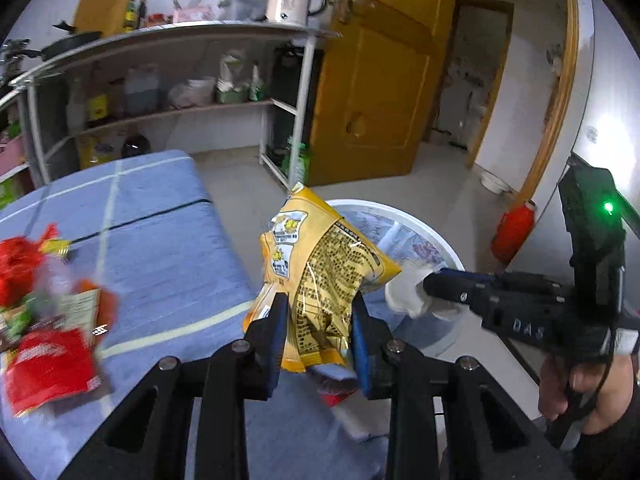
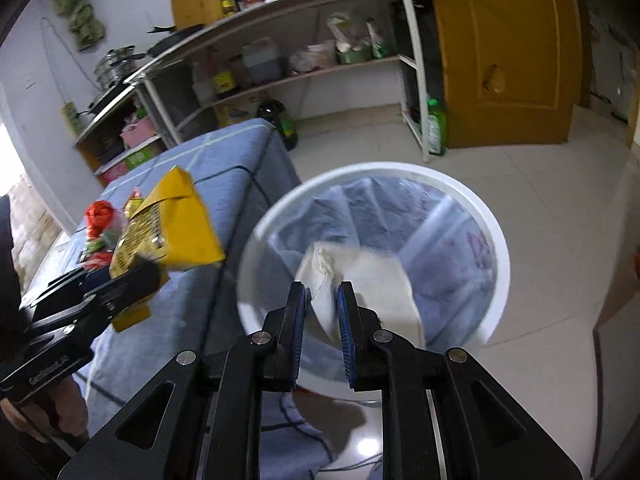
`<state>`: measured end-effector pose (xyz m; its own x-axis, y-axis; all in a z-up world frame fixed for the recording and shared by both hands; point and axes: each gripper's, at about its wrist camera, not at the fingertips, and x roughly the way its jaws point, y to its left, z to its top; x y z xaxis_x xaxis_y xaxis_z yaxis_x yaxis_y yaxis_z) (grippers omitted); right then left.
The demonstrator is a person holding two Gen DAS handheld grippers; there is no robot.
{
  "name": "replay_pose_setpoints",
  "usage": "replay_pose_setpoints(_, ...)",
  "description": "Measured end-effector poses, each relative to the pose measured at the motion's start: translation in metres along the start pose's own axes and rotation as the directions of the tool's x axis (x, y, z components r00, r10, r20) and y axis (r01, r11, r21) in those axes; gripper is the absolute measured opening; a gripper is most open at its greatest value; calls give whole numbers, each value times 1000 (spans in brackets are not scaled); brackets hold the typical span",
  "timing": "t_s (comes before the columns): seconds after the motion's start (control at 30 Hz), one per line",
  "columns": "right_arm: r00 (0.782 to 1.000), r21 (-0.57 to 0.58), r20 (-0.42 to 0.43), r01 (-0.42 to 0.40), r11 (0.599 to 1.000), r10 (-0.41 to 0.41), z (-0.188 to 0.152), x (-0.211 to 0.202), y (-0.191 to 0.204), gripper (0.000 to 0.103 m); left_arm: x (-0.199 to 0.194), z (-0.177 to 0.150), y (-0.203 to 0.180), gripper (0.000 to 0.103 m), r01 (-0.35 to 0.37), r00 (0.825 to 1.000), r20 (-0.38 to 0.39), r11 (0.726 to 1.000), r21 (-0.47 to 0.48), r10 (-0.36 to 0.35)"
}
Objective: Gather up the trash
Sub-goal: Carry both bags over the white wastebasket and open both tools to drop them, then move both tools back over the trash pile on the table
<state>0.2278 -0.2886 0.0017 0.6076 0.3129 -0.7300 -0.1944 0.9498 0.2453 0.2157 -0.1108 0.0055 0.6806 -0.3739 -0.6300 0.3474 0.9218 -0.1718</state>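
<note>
A crumpled yellow snack bag (image 1: 328, 256) stands between the pads of my left gripper (image 1: 320, 304), which is shut on its lower part, at the blue table's edge beside the bin. The white bin (image 2: 400, 168) with a clear liner stands on the floor by the blue-clothed table (image 2: 224, 160). My right gripper (image 2: 322, 300) is over the bin's mouth, shut on a white paper wad (image 2: 360, 276). In the left wrist view that right gripper (image 1: 430, 282) reaches in from the right with the wad (image 1: 404, 292) at its tip. From the right wrist, the left gripper (image 2: 152, 276) and yellow bag (image 2: 176, 232) show at left.
More wrappers, red and green, lie in a heap (image 1: 44, 340) on the table's left side. A metal shelf rack (image 1: 180, 108) with bottles and a kettle stands behind. A yellow door (image 1: 380, 80), a red object (image 1: 514, 228) and a green bottle (image 2: 436, 128) are on the tiled floor side.
</note>
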Motion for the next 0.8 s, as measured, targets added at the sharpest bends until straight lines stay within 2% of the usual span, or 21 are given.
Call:
replay_pose_setpoints(0.2,1000,34,-1,16,999,-16,-4,3,-13,19,36,8,-10,43,49,997,-53,999,8,-48)
replay_pose_setpoints(0.3,999,55,-1,33,998,-33,-4,3,-19,21,46,8,-17,51,69,994,-82,998,12,-68)
replay_pose_setpoints(0.47,999,87,7,52,995,-53,-4,-1,-27,24,39,8,-16,57,68,995,-73,998,1,-68)
replay_pose_setpoints(0.67,997,62,57,52,997,-56,-2,-14,-18,25,27,7,-14,58,65,997,-47,998,-15,-65)
replay_pose_setpoints(0.8,995,49,86,45,998,-49,1,-23,-11,27,26,9,-14,62,67,997,-40,998,-10,-68)
